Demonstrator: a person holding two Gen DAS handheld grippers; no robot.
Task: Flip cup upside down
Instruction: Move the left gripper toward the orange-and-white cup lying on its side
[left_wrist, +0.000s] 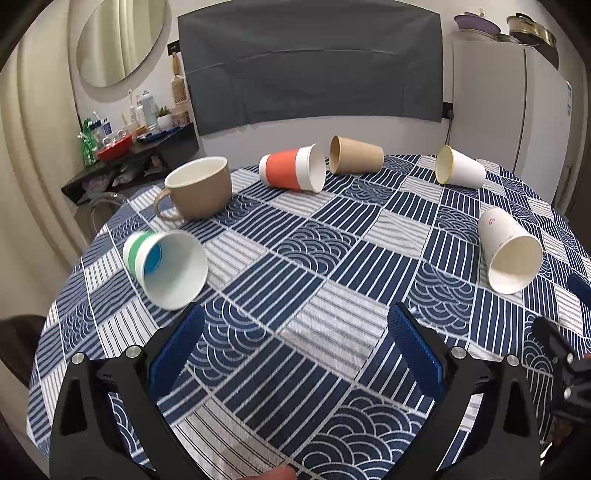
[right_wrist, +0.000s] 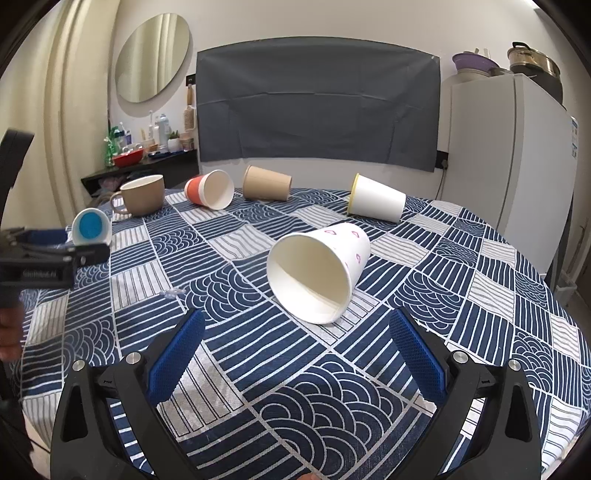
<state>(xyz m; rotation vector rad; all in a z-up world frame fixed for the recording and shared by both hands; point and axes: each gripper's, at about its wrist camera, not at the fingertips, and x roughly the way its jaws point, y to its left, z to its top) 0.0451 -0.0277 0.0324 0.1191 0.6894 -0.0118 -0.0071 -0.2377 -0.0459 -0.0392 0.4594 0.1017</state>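
Both sets of tongs are held spread wide over the worktop (left_wrist: 332, 332), which is covered by a blue-and-white patterned cloth; nothing is gripped by the left tongs (left_wrist: 295, 347) or the right tongs (right_wrist: 297, 350). Just beyond the left tongs' left finger, a green-banded paper cup (left_wrist: 166, 266) with a blue inside bottom is seen lying on its side, its mouth turned toward the camera. Just ahead of the right tongs, between their fingers, a white paper cup with pink hearts (right_wrist: 317, 269) lies on its side, mouth toward the camera. Farther back, a beige mug (left_wrist: 197, 188) stands upright. Along the far edge, an orange-sleeved cup (left_wrist: 293, 168), a brown paper cup (left_wrist: 356, 155) and a yellow-rimmed white cup (left_wrist: 460, 168) are all tipped on their sides, well apart.
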